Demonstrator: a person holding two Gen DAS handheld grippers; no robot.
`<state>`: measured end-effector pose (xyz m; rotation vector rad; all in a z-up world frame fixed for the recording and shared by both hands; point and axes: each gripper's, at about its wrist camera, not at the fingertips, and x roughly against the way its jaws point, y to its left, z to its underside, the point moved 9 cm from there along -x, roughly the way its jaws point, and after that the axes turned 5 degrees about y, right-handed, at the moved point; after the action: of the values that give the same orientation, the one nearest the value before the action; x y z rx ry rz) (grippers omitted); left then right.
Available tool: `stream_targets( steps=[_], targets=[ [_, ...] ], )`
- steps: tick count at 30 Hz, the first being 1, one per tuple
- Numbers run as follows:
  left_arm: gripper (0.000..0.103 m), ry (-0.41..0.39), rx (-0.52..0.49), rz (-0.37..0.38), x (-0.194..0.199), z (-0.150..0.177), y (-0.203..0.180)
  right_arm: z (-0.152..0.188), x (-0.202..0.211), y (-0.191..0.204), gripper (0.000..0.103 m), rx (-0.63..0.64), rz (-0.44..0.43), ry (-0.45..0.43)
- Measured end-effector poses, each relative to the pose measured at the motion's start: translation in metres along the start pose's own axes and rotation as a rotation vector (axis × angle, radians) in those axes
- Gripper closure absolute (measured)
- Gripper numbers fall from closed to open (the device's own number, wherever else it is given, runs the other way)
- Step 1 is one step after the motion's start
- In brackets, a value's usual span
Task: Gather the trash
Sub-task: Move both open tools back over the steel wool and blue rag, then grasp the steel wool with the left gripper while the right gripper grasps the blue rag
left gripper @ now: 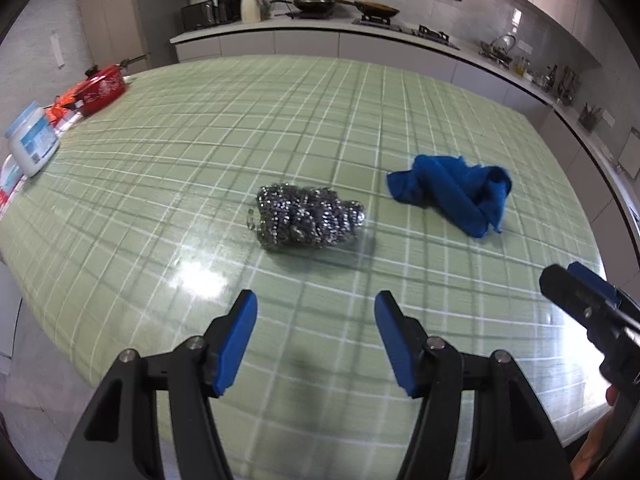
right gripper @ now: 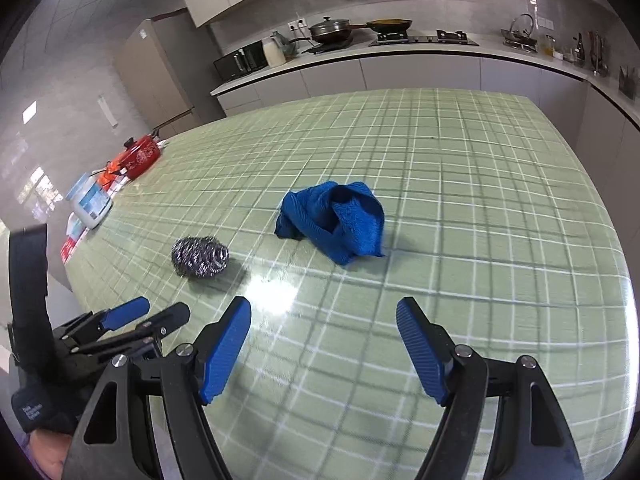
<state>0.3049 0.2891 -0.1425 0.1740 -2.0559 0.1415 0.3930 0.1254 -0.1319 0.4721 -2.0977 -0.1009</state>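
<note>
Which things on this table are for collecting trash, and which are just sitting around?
Likely for the job:
crumpled blue cloth
steel wool scouring ball

Just lying about:
red enamel pot with lid
white plastic jar with pale blue lid

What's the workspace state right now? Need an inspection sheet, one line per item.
Surface: table under a green checked cloth, glossy.
Job's things: steel wool scourer and crumpled blue cloth lie apart mid-table.
Clutter: red pot and white jar along the table's left edge.
Grippers: left gripper open, empty, facing the scourer; right gripper open, empty, facing the cloth.
Cables: nothing seen.
Surroundings: kitchen counter with pans behind.
</note>
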Motion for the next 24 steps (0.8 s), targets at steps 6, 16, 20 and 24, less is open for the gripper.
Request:
stream_targets(
  steps=[6,16,20,24],
  targets=[
    [0.040,0.044,-0.097,0.071,-0.026,-0.018,-0.003,-0.009,-0.024,0.009,0.026,-0.081,0.049,0.004],
    [0.040,0.026,-0.243,0.167,-0.035,-0.057,-0.021,-0.023,-0.034,0.004,0.026,-0.199,0.155,-0.031],
    [0.040,0.031,-0.264,0.154,-0.041,-0.064,-0.017,-0.028,-0.037,-0.003,0.026,-0.230,0.171,-0.033],
    [0.040,0.045,-0.260,0.165,-0.052,-0.068,-0.018,-0.035,-0.041,-0.008,0.026,-0.223,0.178,-0.035]
  ],
)
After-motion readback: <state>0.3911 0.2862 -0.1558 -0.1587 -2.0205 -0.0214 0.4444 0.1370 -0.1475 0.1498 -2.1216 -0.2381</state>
